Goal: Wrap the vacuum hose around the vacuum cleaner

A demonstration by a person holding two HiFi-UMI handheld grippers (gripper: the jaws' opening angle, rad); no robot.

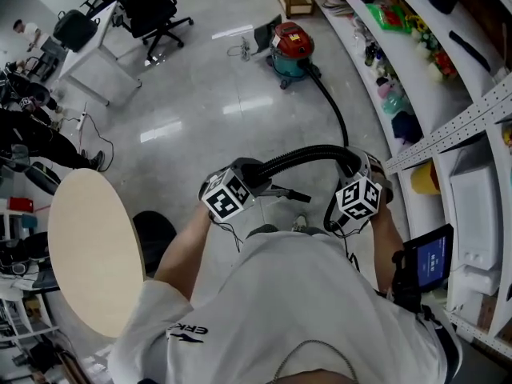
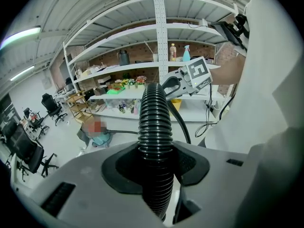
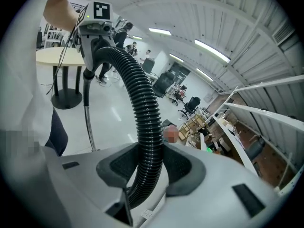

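Observation:
The vacuum cleaner (image 1: pixel 290 50), red on top and teal below, stands on the floor far ahead. Its black ribbed hose (image 1: pixel 332 106) runs back from it and arches between both grippers. In the head view the left gripper (image 1: pixel 250 173) is shut on the hose's near end. The right gripper (image 1: pixel 357 166) is shut on the hose where it comes up from the floor. In the left gripper view the hose (image 2: pixel 155 127) sits pinched between the jaws (image 2: pixel 156 161), with the right gripper (image 2: pixel 187 80) beyond. In the right gripper view the hose (image 3: pixel 145 118) rises from the jaws (image 3: pixel 149 167) to the left gripper (image 3: pixel 97 25).
A round beige table (image 1: pixel 92 254) stands close on the left. White curved shelves (image 1: pixel 448 134) with small goods line the right side, with a tablet (image 1: pixel 430 258) near my right elbow. Black office chairs (image 1: pixel 156 10) and a white desk (image 1: pixel 96 50) stand at the far left.

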